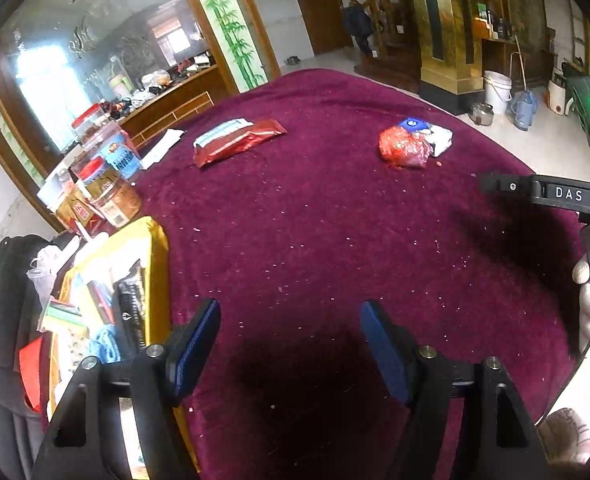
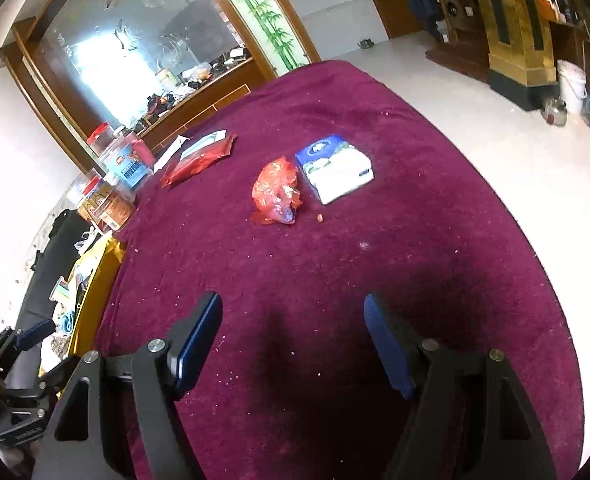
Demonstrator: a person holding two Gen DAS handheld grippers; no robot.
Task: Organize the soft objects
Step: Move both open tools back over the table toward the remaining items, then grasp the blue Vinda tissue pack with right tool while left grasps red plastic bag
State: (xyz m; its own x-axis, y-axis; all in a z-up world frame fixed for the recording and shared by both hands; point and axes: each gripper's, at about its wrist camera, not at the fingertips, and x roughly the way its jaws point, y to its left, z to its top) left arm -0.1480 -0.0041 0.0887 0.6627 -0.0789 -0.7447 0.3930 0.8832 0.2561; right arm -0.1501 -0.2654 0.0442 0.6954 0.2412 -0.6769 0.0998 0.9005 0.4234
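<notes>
Nothing gathered yet, by appearance. Left gripper [image 1: 289, 344] and right gripper [image 2: 293, 340] both spread wide, empty. Red plastic bag [image 2: 275, 193] and tissue pack [image 2: 335, 168] at frame centre, red pouch [image 2: 199, 160] upper left, all loose on maroon cloth [image 2: 375, 280].

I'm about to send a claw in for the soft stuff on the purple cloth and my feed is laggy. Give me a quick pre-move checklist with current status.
1. Left claw open, nothing between its pads: ok.
2. Right claw open, nothing held: ok.
3. Crumpled red plastic bag in plain view, lying apart from both claws: ok.
4. Blue-and-white soft tissue pack lies flat beside the bag; whether they touch: cannot tell.
5. Flat red foil packet lies far back by the plastic snack jars: ok.
6. Path over the purple velvet cloth shows only crumbs: ok.
</notes>
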